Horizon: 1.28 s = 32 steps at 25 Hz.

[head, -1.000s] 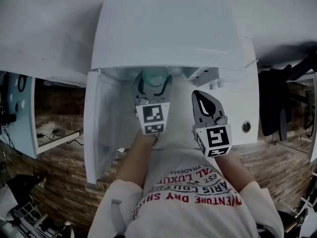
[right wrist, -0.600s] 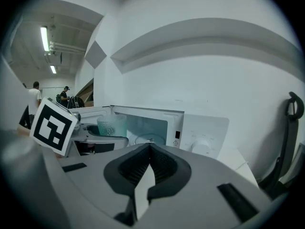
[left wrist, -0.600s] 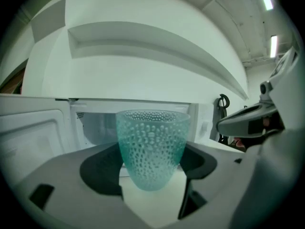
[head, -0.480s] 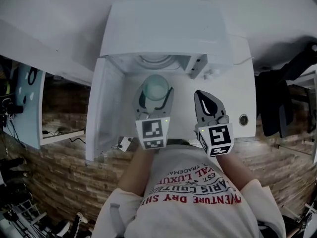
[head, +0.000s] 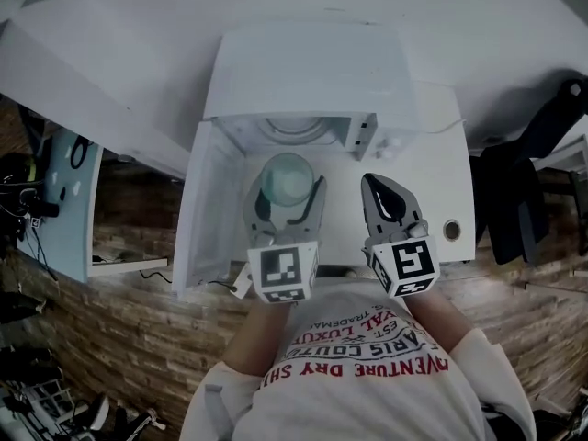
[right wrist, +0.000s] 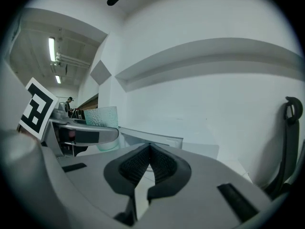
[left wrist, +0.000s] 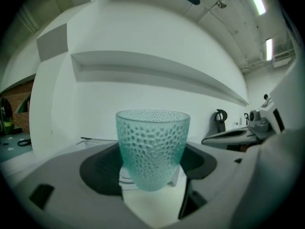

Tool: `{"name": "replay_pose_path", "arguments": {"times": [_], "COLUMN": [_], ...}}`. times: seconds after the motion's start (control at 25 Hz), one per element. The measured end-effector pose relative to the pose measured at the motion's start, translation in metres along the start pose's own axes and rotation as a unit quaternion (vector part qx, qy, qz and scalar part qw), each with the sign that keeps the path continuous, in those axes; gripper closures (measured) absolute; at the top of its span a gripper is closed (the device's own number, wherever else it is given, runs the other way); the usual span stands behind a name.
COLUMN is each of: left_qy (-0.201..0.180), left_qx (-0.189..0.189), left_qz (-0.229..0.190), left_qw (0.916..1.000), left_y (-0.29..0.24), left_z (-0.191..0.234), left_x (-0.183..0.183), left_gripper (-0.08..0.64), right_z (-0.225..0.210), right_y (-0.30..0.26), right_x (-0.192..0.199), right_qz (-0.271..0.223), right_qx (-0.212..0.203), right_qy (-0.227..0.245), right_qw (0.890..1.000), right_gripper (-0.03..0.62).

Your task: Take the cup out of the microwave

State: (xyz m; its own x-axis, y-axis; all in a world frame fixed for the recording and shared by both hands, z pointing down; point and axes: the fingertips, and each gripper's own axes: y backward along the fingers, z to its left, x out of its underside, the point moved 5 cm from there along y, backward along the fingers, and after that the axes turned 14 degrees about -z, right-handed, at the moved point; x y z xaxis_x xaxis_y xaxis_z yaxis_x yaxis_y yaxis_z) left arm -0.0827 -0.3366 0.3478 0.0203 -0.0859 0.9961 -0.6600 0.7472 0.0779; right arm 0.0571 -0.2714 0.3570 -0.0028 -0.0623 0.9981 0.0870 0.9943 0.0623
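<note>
The cup point(head: 285, 175) is a dimpled, pale green glass. It stands upright between the jaws of my left gripper point(head: 288, 191), which is shut on its lower half. I hold it in the air in front of the white microwave point(head: 312, 72), outside the cavity. The microwave door point(head: 209, 209) hangs open to the left, and the turntable point(head: 296, 129) inside is bare. The left gripper view shows the cup point(left wrist: 152, 147) seated in my left gripper point(left wrist: 151, 168). My right gripper point(head: 375, 186) is beside it on the right, shut and empty, with its pads together point(right wrist: 150, 149). From there the cup point(right wrist: 102, 120) shows at left.
The microwave stands on a white counter point(head: 441, 154) with a small round fitting point(head: 451, 230) near its right front. A black chair point(head: 514, 191) stands to the right and a blue panel point(head: 69, 200) to the left. A white wall with a shelf runs behind.
The left gripper has drawn the cup back out of the microwave's mouth and lifted it. The right gripper has risen alongside, still shut.
</note>
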Motion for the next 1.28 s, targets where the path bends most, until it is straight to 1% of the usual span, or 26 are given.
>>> {"name": "replay_pose_path", "arguments": {"times": [0.2,0.32,0.48,0.72,1.08,1.28], "left_qy": [0.0,0.003,0.01,0.011,0.024,0.027], "left_qx": [-0.006,-0.008,-0.006,0.01,0.031,0.041], "left_qz": [-0.017,-0.021,-0.024,-0.025,-0.007,0.002], "left_qw": [0.9998,0.9997,0.9996,0.9996,0.9992,0.9988], "left_y": [-0.006,-0.011,-0.016,-0.021,-0.027,-0.03], "left_z": [0.008,0.013,0.015,0.014,0.005,-0.002], "left_x": [-0.017,-0.023,-0.026,-0.026,-0.015,-0.008], "left_gripper": [0.198,0.198,0.198,0.198,0.198,0.198], "right_z": [-0.003,-0.005,-0.005,-0.004,-0.013,-0.011], "right_y": [-0.006,-0.012,-0.019,-0.025,-0.024,-0.023], "right_x": [-0.028,-0.039,-0.042,-0.036,-0.026,-0.018], "right_qz": [-0.064,-0.075,-0.075,-0.068,-0.048,-0.037], "right_qx": [0.005,0.001,-0.01,-0.013,0.01,0.01], "right_qy": [-0.003,-0.006,0.002,-0.005,-0.013,-0.017], "right_qw": [0.998,0.997,0.997,0.998,0.999,0.999], "right_gripper": [0.588,0.588,0.588,0.588,0.588,0.588]}}
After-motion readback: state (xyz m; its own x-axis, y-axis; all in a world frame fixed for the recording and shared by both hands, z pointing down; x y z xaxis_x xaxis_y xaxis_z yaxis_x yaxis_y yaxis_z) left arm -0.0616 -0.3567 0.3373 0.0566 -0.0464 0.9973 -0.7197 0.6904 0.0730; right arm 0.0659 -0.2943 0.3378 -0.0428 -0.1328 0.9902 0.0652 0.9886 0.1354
